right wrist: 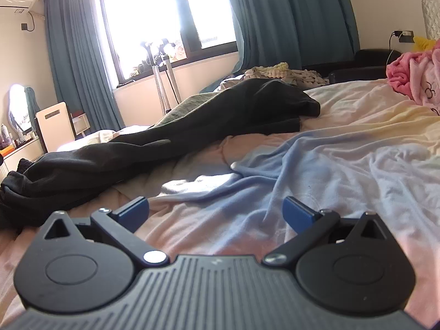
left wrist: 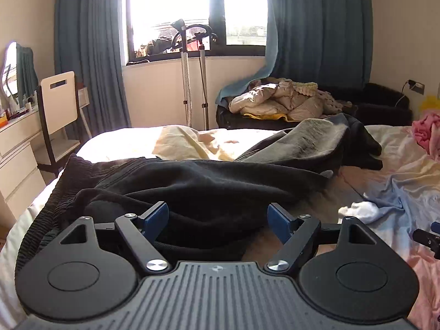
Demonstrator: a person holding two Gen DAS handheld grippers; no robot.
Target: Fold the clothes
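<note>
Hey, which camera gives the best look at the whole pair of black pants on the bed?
The right wrist view: the black pants stretch across the bed nearly end to end, from one bunched end to the other. The left wrist view shows only a close bunched heap, with the open left gripper just before it.

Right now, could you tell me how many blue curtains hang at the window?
2. The left curtain hangs beside the white chair; the right curtain hangs above the sofa's pile of laundry, its pale lower edge draped onto it. Others may hang outside the frame.
</note>
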